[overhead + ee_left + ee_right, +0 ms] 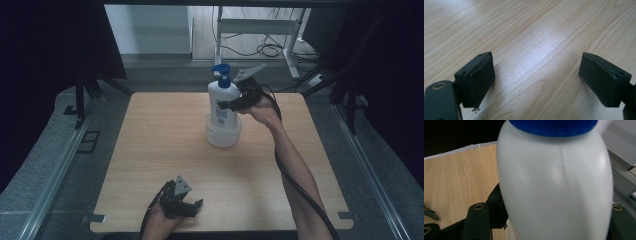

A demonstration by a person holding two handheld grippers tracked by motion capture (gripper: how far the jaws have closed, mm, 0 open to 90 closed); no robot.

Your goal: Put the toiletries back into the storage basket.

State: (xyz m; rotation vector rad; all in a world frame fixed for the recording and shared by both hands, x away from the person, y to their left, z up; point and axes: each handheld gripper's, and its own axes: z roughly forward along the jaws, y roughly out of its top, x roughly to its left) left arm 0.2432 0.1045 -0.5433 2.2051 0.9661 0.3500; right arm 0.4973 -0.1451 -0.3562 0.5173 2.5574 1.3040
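Pump bottle (222, 100), white with a blue pump head, stands upright near the far middle of the table (150, 150), its base down inside a small clear plastic cup (223, 134). I have my right gripper (225, 104) clamped on the bottle's body from the right side, about halfway up, with the jaws pointing left across the table. In the right gripper view the bottle (554, 187) bulks between the 2 black jaws, its seam running down the middle and the blue collar at the top edge, and the jaws hug it on both sides, so the grip is on the bottle itself. From above I cannot tell whether the bottle's base rests on the cup's bottom or hangs just inside it. My left gripper (192, 206) sits at the near edge of the table, left of centre and well apart from the bottle and cup. Its jaws stand wide with nothing between them; in the left gripper view the 2 pads (482, 80) frame bare wood grain, and the gripper (544, 82) hangs low over the tabletop.
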